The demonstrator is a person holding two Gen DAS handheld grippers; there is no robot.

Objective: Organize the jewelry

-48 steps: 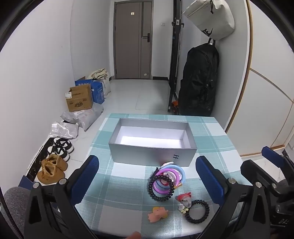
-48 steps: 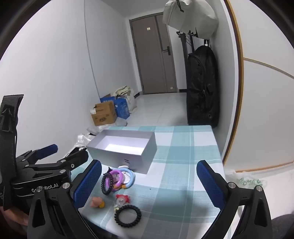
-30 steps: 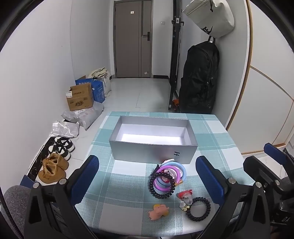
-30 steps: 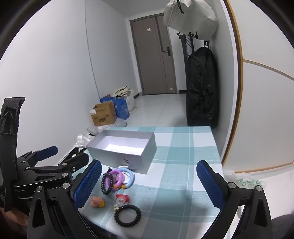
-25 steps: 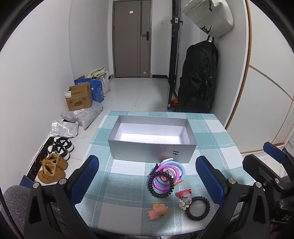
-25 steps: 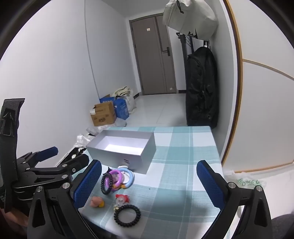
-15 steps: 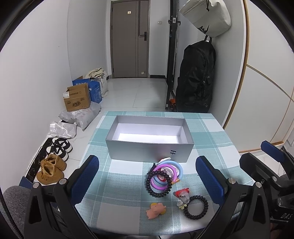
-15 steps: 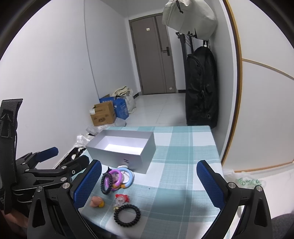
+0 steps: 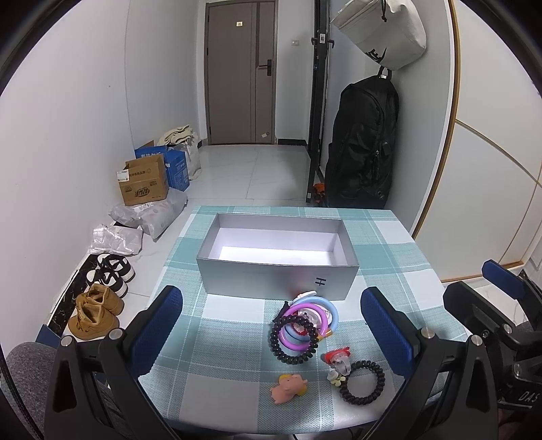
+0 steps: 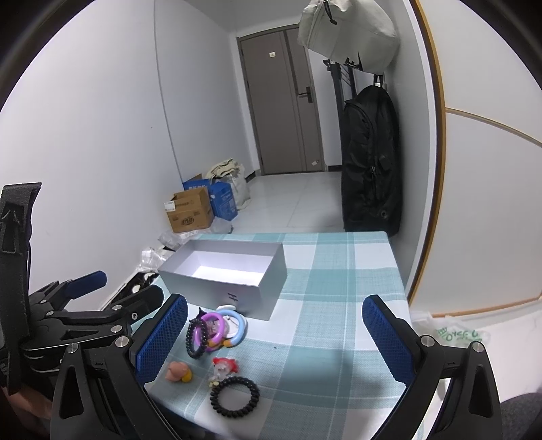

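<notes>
Both grippers — left (image 9: 271, 325) and right (image 10: 274, 333) — hover spread wide, empty. Tangled bangles (image 9: 306, 325) lie just before the empty silver box (image 9: 277, 262); grabbing one could drag its neighbours — or nudge the box.

1. White walls enclose a narrow hallway with a pale glossy tile floor (image 9: 250, 169).
2. A grey-brown door (image 9: 240, 71) closes the far end.
3. A black backpack (image 9: 364, 142) hangs on the right wall beneath a cream bag (image 9: 379, 30).
4. Cardboard boxes (image 9: 144, 184), plastic bags and shoes (image 9: 95, 309) line the left wall.
5. A teal-and-white checked cloth covers the counter (image 9: 382, 237).
</notes>
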